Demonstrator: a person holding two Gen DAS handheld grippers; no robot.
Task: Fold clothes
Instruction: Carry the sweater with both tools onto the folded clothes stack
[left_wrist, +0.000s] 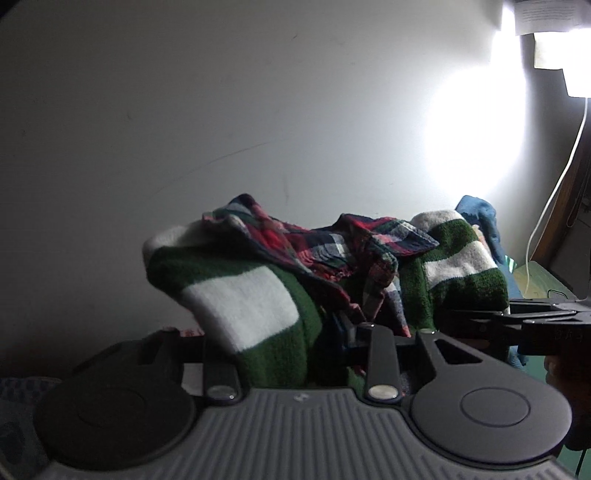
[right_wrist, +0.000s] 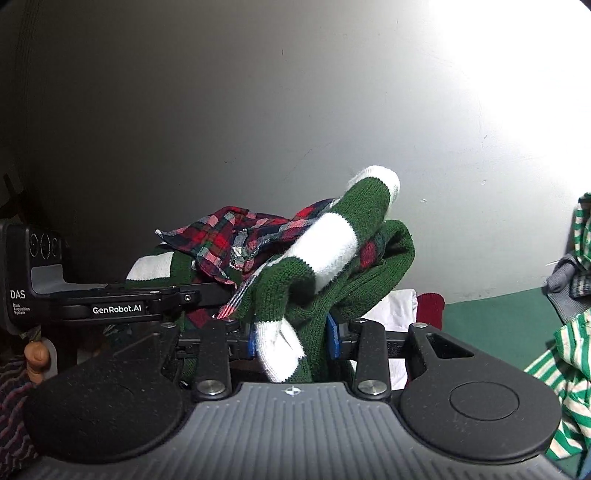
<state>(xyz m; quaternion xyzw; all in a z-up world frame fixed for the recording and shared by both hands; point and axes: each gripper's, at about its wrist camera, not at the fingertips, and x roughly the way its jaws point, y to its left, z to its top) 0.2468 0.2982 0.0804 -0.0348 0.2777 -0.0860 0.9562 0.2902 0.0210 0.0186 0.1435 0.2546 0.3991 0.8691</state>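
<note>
The right gripper (right_wrist: 291, 338) is clenched on a fold of the green and white striped sweater (right_wrist: 325, 251); the blue pads (right_wrist: 332, 336) press the knit from both sides. The sweater rises in front of the fingers and bends over to the right of them. A red plaid shirt (right_wrist: 236, 240) lies on top of the sweater, ahead and to the left.

The left gripper (left_wrist: 295, 332) also has the sweater (left_wrist: 243, 310) between its fingers, but the cloth hides the pads, so I cannot tell if it really grips. The plaid shirt (left_wrist: 325, 247) is bunched just ahead of it.

The two grippers are close and almost crossing: the right one enters the left view from the right edge, and the left one enters the right view from the left.

Above and behind the clothes is a plain wall (left_wrist: 184, 110), with open room. To the right of the right gripper a green surface (right_wrist: 491, 317) is free, but a green striped garment (right_wrist: 565, 369) hangs at the far right edge. A blue cloth (left_wrist: 480, 214) and a white cable (left_wrist: 554, 192) stand to the right of the left gripper.
</note>
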